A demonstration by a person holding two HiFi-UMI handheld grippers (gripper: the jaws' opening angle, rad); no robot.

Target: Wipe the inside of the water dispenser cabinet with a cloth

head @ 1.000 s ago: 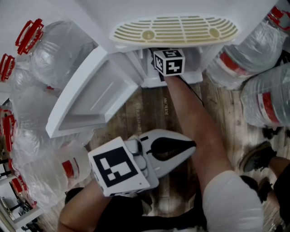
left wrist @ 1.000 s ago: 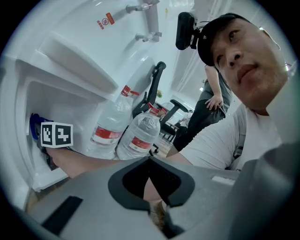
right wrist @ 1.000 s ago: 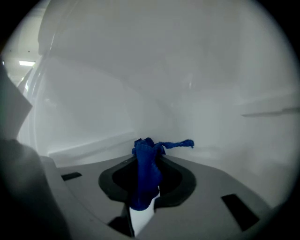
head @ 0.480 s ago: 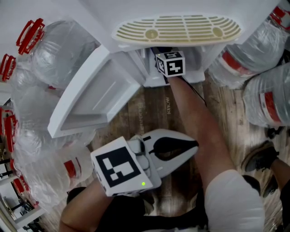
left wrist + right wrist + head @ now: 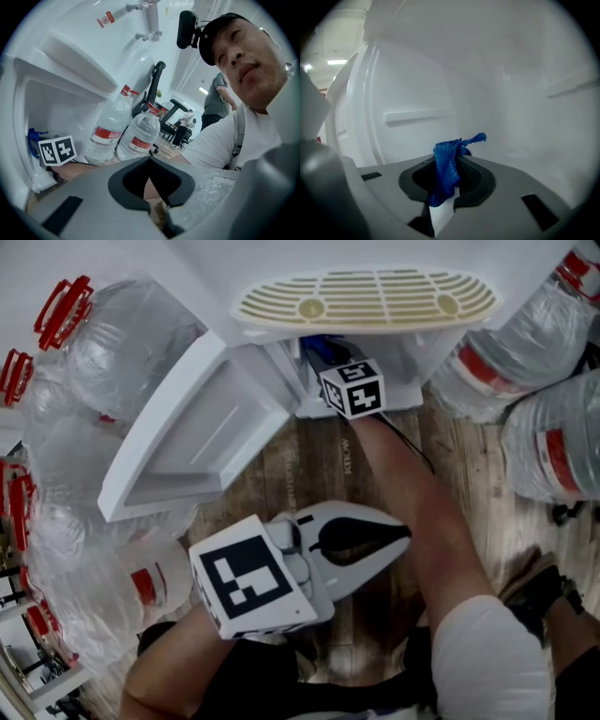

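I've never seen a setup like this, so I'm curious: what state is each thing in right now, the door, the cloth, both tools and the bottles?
Cabinet door: swung open.
Right hand-held gripper: shut on the blue cloth, reaching inside the cabinet.
Blue cloth: bunched up, pinched between the jaws.
Left hand-held gripper: shut, empty, outside the cabinet.
Water bottles: upright, red caps on.

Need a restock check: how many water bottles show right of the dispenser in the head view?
2. The nearer bottle stands by the right corner of the dispenser; the farther bottle is beside it, cut by the picture's right edge. More may be hidden.
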